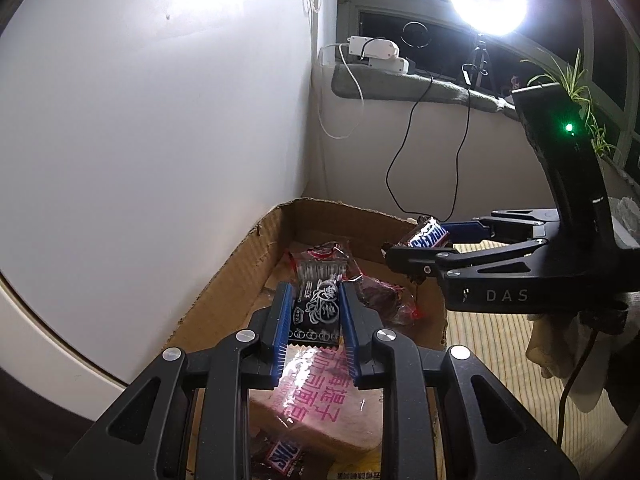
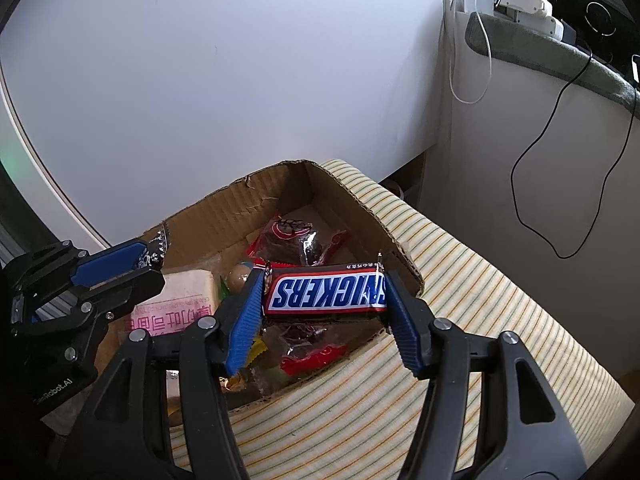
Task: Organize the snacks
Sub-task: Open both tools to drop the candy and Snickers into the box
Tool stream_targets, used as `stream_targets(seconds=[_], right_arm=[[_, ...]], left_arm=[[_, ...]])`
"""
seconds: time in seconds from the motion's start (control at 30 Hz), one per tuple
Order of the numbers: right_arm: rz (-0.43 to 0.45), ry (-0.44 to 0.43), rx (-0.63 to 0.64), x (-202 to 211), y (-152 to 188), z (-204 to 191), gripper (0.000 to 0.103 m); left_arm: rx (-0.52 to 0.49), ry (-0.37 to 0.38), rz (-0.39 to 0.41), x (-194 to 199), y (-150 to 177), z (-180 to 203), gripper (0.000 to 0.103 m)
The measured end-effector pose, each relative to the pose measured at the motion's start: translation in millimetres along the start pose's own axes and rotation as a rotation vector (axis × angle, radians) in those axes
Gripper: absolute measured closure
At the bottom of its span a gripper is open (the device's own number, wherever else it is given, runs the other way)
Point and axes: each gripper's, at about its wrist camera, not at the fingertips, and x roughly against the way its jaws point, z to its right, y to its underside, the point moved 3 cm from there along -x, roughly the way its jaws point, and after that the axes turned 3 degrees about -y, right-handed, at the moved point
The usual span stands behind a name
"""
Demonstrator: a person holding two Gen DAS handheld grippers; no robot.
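Midway: left tongs point(image 1: 314, 320) clamped on black packet point(image 1: 316, 312), right tongs point(image 2: 324, 300) clamped on Snickers point(image 2: 328, 294), both over box point(image 2: 224, 208); several snacks already below, these two still undropped

Brown cardboard box point(image 2: 224, 216); green-yellow striped cloth point(image 2: 460, 280)

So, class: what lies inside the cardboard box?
Inside the cardboard box lie dark red-edged wrapped snacks, a pink-labelled bread pack, another Snickers bar and a small round sweet. The tongs and their held snacks hide part of the floor.
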Motion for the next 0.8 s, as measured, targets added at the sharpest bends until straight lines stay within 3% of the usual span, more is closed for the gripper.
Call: stream_targets(seconds=[0.2,0.47,0.8], right_arm=[[-0.003,0.003,0.010,-0.9,-0.4,-2.6,0.039],[0.016,0.015,0.025,9.8,1.0,-6.1,0.024],[0.058,0.038,0.015,42.6,15.7,-10.7,0.024]], left_arm=[[-0.002,-0.011,0.003,2.0,-0.1,-2.1,0.081],[-0.003,-0.028,0.011,9.8,1.8,-4.2,0.074],[0.014,-0.054,0.053,42.4,10.4,-3.0,0.036]])
